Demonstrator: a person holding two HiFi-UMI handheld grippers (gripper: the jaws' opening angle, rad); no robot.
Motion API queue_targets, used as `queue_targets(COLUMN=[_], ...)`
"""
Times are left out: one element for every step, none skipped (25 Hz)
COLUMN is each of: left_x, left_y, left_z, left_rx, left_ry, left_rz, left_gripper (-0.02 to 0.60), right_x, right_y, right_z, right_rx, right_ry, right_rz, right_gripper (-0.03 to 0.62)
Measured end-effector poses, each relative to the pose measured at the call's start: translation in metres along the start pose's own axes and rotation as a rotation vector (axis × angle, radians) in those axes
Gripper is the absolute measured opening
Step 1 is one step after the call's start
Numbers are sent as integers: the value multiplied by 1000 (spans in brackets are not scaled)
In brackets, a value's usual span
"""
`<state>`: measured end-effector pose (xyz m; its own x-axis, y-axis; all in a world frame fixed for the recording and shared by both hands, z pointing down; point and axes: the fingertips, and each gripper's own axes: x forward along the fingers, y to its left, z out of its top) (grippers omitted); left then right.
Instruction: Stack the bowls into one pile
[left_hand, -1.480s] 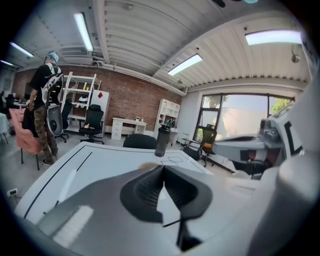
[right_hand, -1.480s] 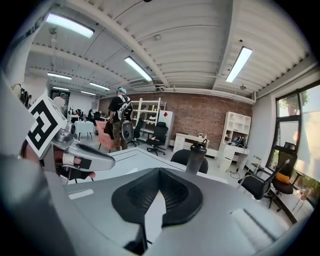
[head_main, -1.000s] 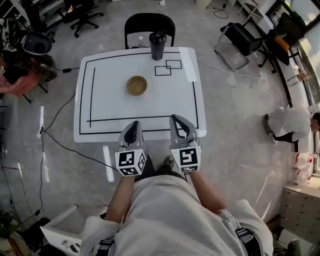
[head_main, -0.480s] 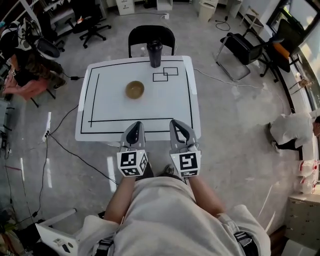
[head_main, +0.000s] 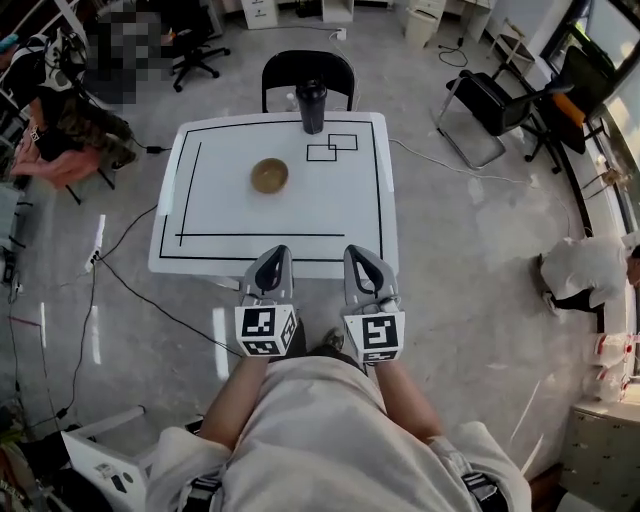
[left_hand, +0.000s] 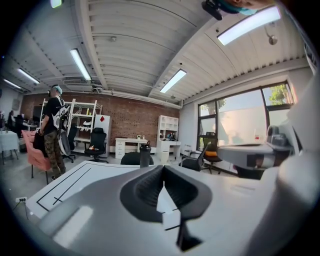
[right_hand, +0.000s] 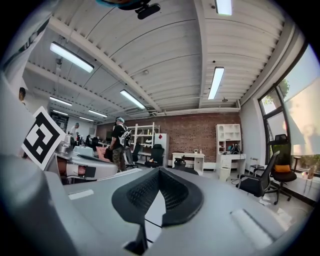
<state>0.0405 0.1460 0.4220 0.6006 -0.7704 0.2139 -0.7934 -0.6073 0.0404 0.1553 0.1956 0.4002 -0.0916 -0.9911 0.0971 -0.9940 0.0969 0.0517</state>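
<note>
A brown wooden bowl (head_main: 269, 176) sits on the white table (head_main: 330, 205), left of its middle; from above it reads as one round shape, so nested bowls cannot be told apart. My left gripper (head_main: 272, 257) and right gripper (head_main: 359, 257) hover side by side over the table's near edge, well short of the bowl. Both are shut with nothing between the jaws. In the left gripper view the left gripper (left_hand: 162, 172) hides the bowl, and the right gripper (right_hand: 159, 175) does the same in its own view.
A black tumbler (head_main: 312, 105) stands at the table's far edge, with a black chair (head_main: 306, 68) behind it. Black tape lines and two small taped rectangles (head_main: 334, 147) mark the tabletop. Cables (head_main: 120, 280) run over the floor at left. People are at far left and far right.
The head view has shifted a little, so the table sits slightly higher in frame. Both grippers stay shut near the table's front edge; the bowl has not moved.
</note>
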Motion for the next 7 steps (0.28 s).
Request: queue_targets(left_x=[0, 0, 0, 1, 2, 3, 3], left_y=[1, 1, 2, 2, 1, 0, -1], left_z=[0, 0, 0, 0, 0, 0, 1], left_rx=[1, 1, 0, -1, -3, -5, -7], left_ry=[-1, -3, -5, -8, -10, -12, -14], left_rz=[2, 4, 7, 10, 13, 15, 18], left_gripper=[3, 3, 3, 3, 3, 3, 3], right_x=[1, 3, 5, 8, 10, 12, 14], right_y=[0, 0, 0, -2, -4, -6, -8], right_z=[-1, -3, -4, -5, -6, -6, -7], right_rx=[5, 12, 17, 21, 23, 24, 26], right_ry=[-3, -6, -7, -8, -7, -7, -7], right_rz=[1, 2, 4, 6, 9, 12, 15], right_gripper=[-2, -2, -2, -2, -2, -2, -2])
